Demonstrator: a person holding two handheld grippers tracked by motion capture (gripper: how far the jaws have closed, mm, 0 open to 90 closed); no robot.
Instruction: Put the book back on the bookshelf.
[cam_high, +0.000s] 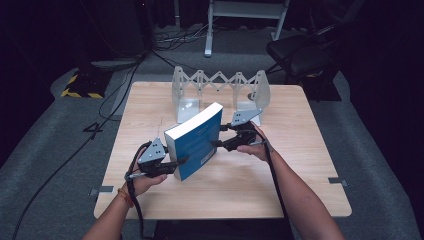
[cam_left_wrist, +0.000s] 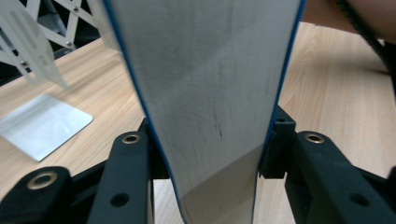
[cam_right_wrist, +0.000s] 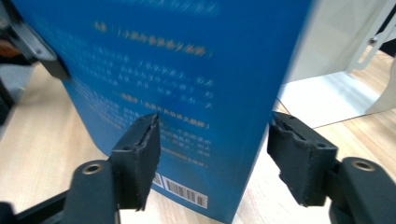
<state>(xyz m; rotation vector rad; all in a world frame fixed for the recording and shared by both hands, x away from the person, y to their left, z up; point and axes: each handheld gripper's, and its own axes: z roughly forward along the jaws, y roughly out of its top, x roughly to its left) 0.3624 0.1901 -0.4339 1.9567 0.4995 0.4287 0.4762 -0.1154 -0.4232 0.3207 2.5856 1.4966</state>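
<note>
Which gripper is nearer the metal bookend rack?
Right. The right gripper sits by the blue book's far end, just before the bookend rack; the left gripper clamps its near end.

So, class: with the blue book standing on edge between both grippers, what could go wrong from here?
1. The left gripper clamps the book at one end alone; it could twist.
2. The right gripper is open by the back cover, one pad past its edge, so it gives no grip.
3. The book could knock the expanding rack behind.
</note>
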